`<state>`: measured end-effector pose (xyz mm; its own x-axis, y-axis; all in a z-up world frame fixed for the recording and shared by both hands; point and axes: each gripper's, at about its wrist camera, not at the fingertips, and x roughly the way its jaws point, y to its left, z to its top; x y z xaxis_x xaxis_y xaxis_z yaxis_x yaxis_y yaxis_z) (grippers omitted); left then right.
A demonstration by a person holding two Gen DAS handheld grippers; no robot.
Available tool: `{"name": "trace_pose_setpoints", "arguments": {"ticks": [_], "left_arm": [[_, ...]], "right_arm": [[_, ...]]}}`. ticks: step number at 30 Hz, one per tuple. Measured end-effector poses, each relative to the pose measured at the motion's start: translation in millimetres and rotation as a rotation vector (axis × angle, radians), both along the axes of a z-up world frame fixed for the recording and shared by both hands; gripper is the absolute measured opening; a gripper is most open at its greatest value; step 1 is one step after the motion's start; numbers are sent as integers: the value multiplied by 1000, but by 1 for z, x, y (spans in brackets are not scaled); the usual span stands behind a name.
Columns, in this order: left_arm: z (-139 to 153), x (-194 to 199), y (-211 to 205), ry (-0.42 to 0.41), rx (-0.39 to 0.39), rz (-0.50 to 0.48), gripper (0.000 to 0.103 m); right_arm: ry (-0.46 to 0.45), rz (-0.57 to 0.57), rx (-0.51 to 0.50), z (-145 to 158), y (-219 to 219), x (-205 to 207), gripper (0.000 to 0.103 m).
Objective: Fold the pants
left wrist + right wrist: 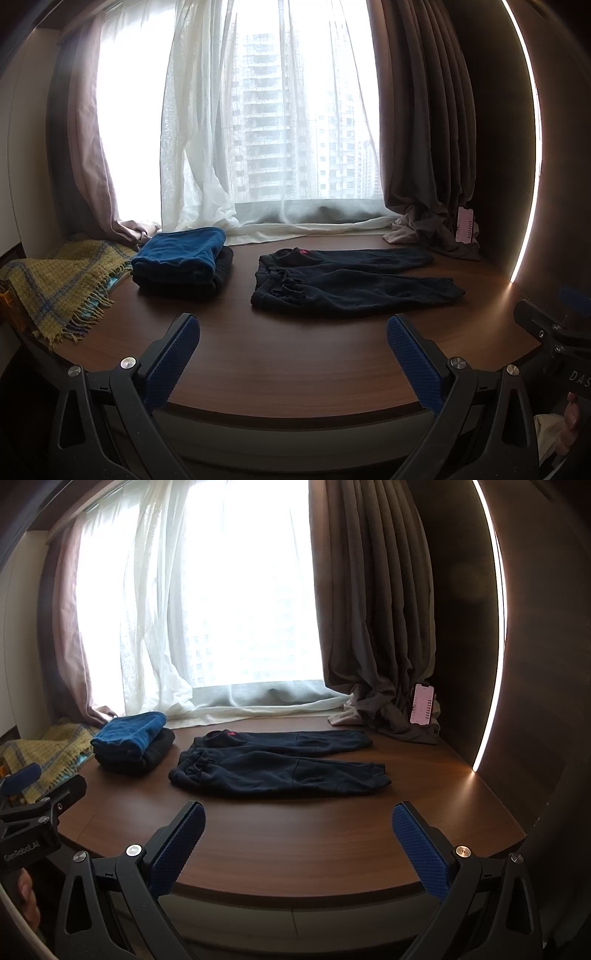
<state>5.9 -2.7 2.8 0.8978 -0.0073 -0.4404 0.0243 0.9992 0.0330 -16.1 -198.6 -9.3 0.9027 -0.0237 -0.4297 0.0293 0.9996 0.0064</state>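
Dark navy pants (351, 282) lie spread flat on the brown wooden table (288, 358), waistband to the left, both legs pointing right; they also show in the right wrist view (277, 764). My left gripper (293, 328) is open and empty, held above the table's near edge, short of the pants. My right gripper (299, 816) is open and empty too, at the near edge in front of the pants. Part of the right gripper's body (554, 332) shows at the right of the left wrist view, and the left gripper's body (33, 812) at the left of the right wrist view.
A stack of folded clothes, blue on top (183, 258), sits left of the pants. A yellow plaid blanket (55, 288) hangs at the far left. Curtains (424, 147) and a phone (422, 705) stand at the back right. A lit wall strip (495, 627) bounds the right.
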Motion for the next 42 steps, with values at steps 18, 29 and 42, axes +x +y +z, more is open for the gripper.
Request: {"name": "trace_pose_setpoints", "arguments": {"ticks": [18, 29, 42], "left_arm": [[1, 4, 4, 2, -2, 6, 103], [-9, 21, 16, 22, 13, 6, 103], [-24, 109, 42, 55, 32, -56, 93]], "right_arm": [[5, 12, -2, -2, 3, 5, 103], [27, 31, -9, -9, 16, 22, 103], [83, 22, -48, -27, 45, 99, 102]]}}
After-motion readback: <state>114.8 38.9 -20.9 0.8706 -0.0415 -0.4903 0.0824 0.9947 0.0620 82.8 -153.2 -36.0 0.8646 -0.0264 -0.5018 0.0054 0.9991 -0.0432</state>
